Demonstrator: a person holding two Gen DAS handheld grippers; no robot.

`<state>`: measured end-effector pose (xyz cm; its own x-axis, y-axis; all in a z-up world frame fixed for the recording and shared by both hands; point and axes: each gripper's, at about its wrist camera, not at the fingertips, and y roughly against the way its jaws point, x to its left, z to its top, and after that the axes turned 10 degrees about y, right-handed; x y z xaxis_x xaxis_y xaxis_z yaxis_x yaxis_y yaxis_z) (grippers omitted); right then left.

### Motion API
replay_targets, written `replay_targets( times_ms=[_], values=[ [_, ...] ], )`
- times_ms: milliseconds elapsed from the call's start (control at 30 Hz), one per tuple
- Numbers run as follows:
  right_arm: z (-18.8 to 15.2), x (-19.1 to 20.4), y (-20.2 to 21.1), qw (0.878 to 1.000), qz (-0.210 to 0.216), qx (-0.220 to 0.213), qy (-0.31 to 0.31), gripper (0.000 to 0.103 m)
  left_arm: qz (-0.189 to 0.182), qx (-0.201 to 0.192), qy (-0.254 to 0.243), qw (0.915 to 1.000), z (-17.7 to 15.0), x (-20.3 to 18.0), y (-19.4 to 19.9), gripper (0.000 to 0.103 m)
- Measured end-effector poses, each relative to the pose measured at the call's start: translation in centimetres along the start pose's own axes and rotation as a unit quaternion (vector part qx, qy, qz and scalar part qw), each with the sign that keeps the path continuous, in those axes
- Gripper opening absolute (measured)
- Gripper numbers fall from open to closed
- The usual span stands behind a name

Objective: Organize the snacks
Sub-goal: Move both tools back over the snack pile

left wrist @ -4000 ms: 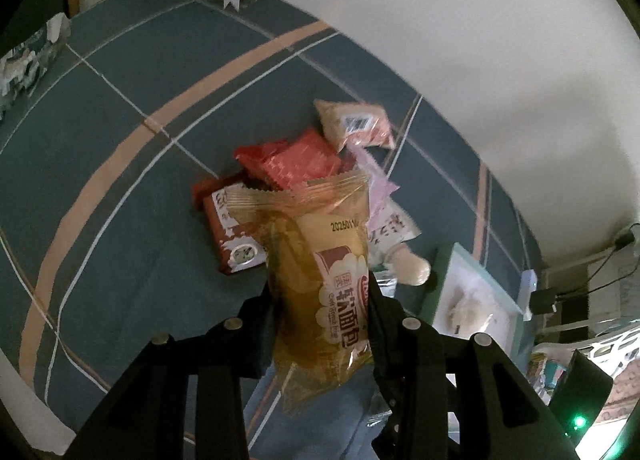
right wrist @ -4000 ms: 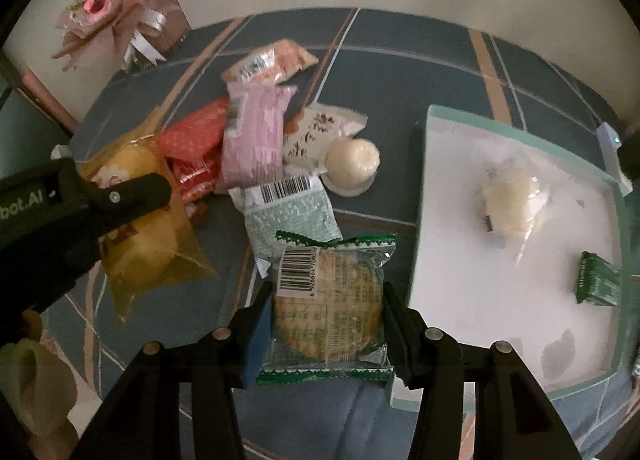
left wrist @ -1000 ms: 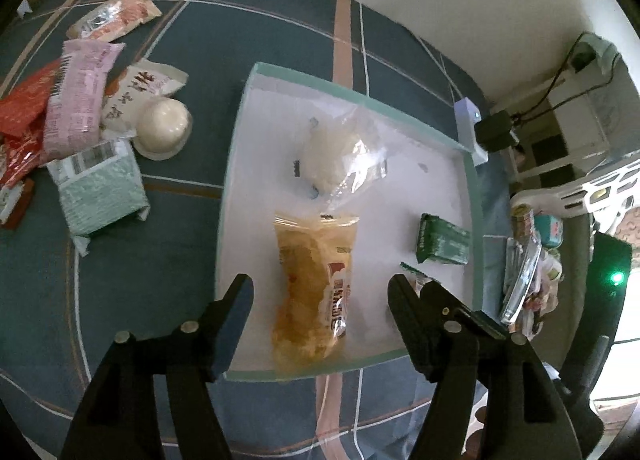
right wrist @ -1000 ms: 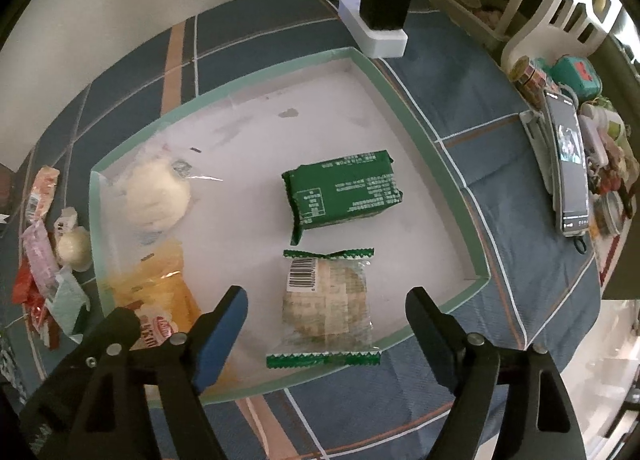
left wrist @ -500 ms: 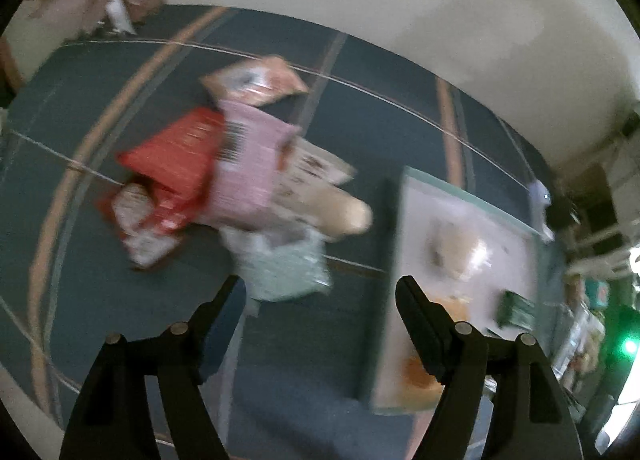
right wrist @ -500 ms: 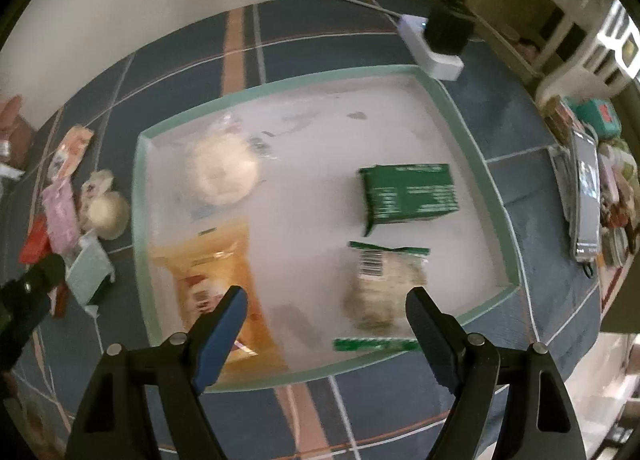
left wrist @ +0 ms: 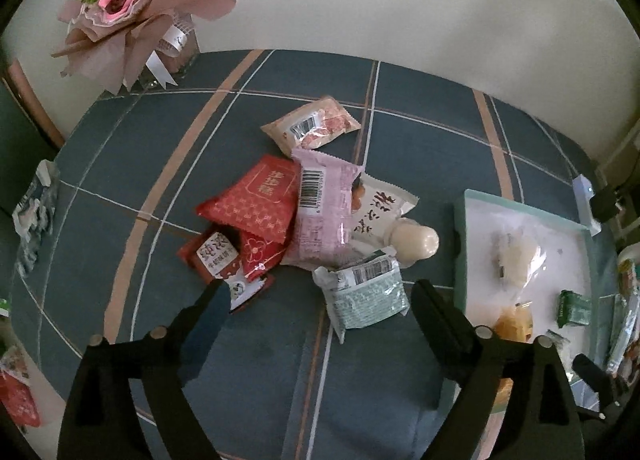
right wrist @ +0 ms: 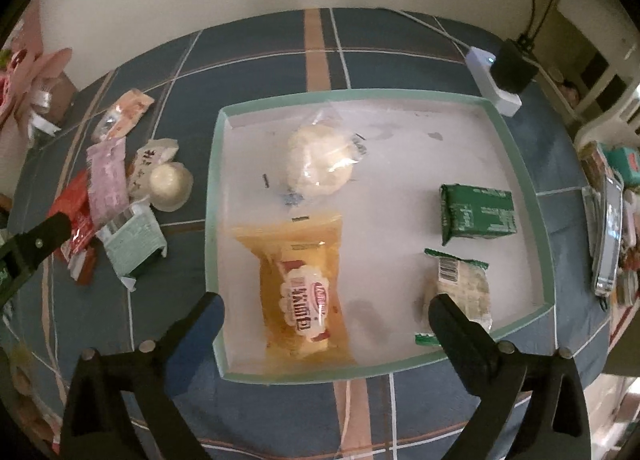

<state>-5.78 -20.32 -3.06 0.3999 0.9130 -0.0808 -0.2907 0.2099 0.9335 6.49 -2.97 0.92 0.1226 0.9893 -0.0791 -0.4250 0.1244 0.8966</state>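
Inside tray [right wrist: 524, 196]: yellow bread pack [right wrist: 298, 292], white bun [right wrist: 320, 160], green packet [right wrist: 476, 214], cracker pack [right wrist: 460, 286].

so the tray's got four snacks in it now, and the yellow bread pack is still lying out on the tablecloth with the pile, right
Not quite. The right wrist view shows the yellow bread pack lying inside the tray, one of the four snacks there, not out on the tablecloth with the pile.

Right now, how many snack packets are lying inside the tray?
4. In the tray: white bun packet at the back, yellow bread packet front left, dark green packet at right, round cracker packet front right, partly hidden.
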Motion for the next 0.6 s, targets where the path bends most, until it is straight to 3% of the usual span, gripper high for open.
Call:
replay_targets(
  times_ms=[67, 400, 600],
  values=[
    [0.03, 0.21, -0.05, 1.000, 0.002, -0.002, 0.002, 0.103, 0.006, -0.007, -0.007, 0.9999, -0.06, -0.08, 0.01, 0.099],
    [0.03, -0.07, -0.07, 1.000, 0.009, -0.020, -0.008, 0.103, 0.007, -0.022, -0.015, 0.9996, 0.01, -0.05, 0.37, 0.100],
    [0.30, 0.44, 0.50, 0.998, 0.057, -0.034, -0.019, 0.103, 0.003, -0.021, -0.011, 0.9997, 0.18, 0.47, 0.30, 0.100]
  ],
)
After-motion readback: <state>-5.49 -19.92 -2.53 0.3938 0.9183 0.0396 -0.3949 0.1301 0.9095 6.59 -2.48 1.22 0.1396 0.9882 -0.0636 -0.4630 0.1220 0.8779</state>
